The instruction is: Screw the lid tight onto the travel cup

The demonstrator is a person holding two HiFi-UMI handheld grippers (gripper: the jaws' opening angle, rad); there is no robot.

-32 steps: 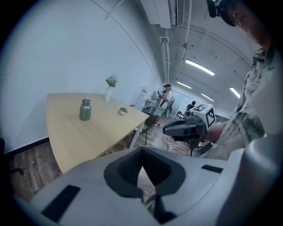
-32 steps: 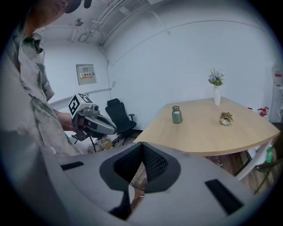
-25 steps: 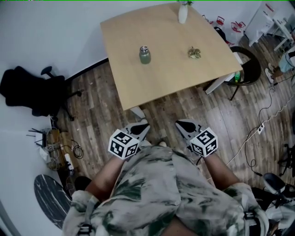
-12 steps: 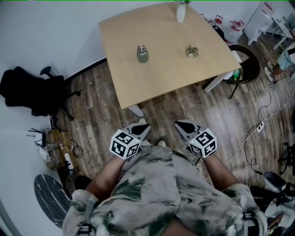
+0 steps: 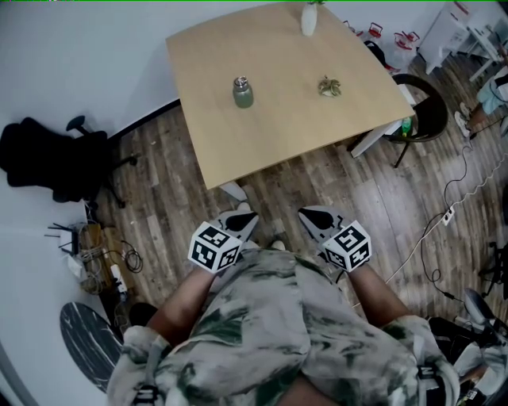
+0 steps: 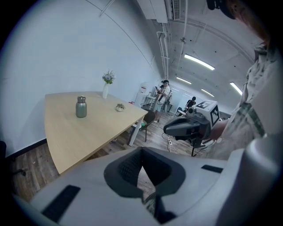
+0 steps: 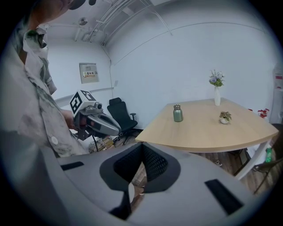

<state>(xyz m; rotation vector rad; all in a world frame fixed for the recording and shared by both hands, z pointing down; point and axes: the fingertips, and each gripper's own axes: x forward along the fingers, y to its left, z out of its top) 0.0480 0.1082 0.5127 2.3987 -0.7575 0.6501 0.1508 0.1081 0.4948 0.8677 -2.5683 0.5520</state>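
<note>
Head view. Person stands on wood floor (image 5: 317,182), back from the table (image 5: 286,127). Both grippers are held low against the patterned shirt (image 5: 270,317), marker cubes up, tips pointing toward the table. Left gripper (image 5: 245,216) and right gripper (image 5: 310,213) sit side by side with a gap between them, well apart from the table edge. Neither carries anything.

The cup (image 5: 243,93), green with a silvery lid (image 5: 240,82) on top, stands upright on the table's far left part, clear of all edges. A small plant (image 5: 329,86) sits to its right; a white vase (image 5: 308,19) stands at the far edge. A black chair (image 5: 48,155) is on the floor to the left, by the wall.

Left gripper view. Jaws are pressed together, dark pads meeting in a V, nothing between them. The cup shows far off on the table, with the vase behind and the plant to its right. The right gripper is in view at right, over the floor.

Right gripper view. Jaws are closed the same way and empty. The cup stands upright mid-table, the plant and vase to its right. The left gripper and chair show at left. The lid looks seated, but at this range I can't tell whether it is screwed tight.
</note>
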